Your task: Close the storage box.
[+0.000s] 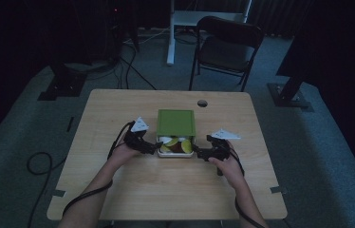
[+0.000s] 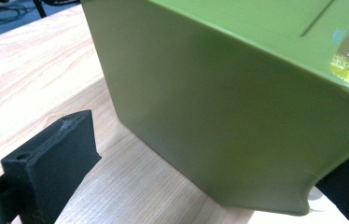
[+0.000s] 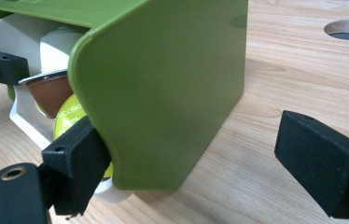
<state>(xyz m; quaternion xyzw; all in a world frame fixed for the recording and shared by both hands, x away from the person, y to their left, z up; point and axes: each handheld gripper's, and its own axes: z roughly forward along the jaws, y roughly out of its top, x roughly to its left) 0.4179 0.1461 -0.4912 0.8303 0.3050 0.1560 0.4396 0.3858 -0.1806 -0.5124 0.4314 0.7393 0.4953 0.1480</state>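
Note:
A green box (image 1: 176, 122) lies in the middle of the table, its white drawer (image 1: 175, 153) pulled out toward me with yellow-green, brown and white coffee capsules (image 1: 172, 142) in it. My left gripper (image 1: 148, 145) is at the box's front left corner and stands open, the green side wall (image 2: 228, 102) between its jaws. At the front right corner my right gripper (image 1: 201, 153) is also open. One of its jaws sits inside the box's open front beside a yellow-green capsule (image 3: 67, 119); the other stands well clear of the green wall (image 3: 172, 93).
The wooden table (image 1: 118, 190) has a round cable hole (image 1: 202, 103) behind the box. A dark folding chair (image 1: 228, 47) and a white desk leg (image 1: 170, 33) stand beyond the far edge. Cables trail on the floor at the left.

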